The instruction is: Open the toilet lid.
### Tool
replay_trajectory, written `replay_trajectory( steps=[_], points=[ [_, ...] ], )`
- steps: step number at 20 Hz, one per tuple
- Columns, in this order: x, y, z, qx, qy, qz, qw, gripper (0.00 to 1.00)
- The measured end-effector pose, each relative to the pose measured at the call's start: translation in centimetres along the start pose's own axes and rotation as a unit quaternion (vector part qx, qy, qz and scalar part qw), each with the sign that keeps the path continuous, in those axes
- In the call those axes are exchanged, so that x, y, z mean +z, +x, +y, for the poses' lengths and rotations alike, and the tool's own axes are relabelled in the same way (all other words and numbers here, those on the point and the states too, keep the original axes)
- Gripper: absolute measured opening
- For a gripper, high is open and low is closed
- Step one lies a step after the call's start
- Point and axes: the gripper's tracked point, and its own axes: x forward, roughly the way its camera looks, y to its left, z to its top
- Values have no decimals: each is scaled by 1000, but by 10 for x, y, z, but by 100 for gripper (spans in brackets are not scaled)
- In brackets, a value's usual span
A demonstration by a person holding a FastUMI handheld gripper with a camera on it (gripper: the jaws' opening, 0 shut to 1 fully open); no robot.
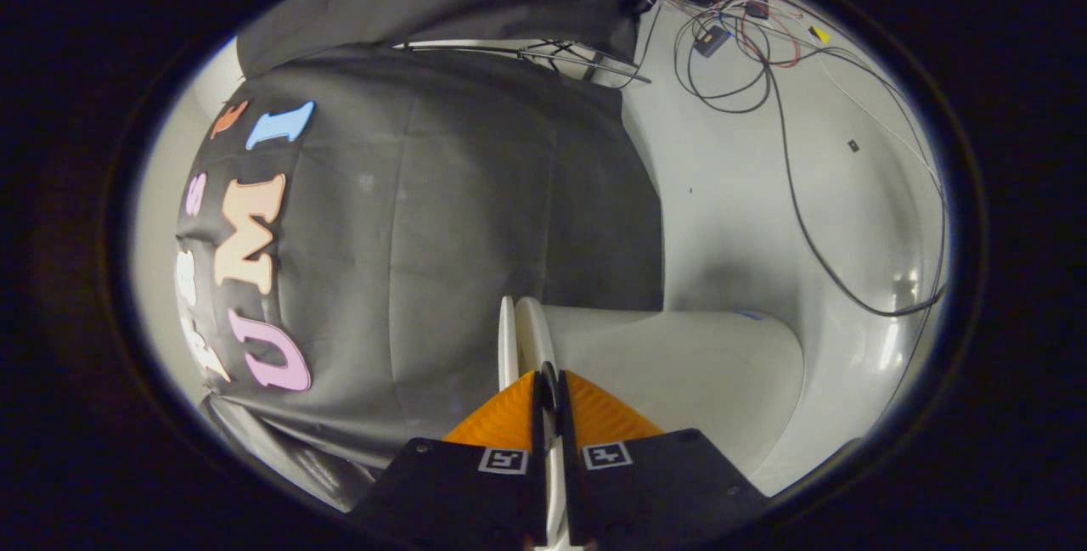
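My view is rolled on its side, with the floor to the right. The white toilet point(679, 364) lies just ahead of and to the right of my fingers. Two thin white rims show edge-on at its left side. One of them, the lid's edge point(532, 332), runs down between my fingers and shows again as a white strip between their bases. A second thin white rim point(507, 339) stands close on its left, partly hidden by my left finger. My gripper point(548, 381) is shut on the lid's edge, with both fingertips pressed against it.
The black cloth wall point(442, 237) hangs beyond and to the left of the toilet. The white floor point(747, 194) stretches away on the right, with a long black cable point(794, 194) and a tangle of wires point(730, 33) at its far end.
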Motion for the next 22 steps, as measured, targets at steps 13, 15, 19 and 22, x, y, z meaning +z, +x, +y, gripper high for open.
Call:
replay_trajectory(
  steps=[13, 15, 19, 22],
  points=[
    [-11, -8, 55, 30, -100, 2, 995, 9],
    [-16, -12, 77, 37, -131, 4, 991, 9],
    [-30, -20, 118, 59, -195, 9, 979, 9],
    [-42, -24, 149, 71, -239, 10, 968, 9]
  ],
)
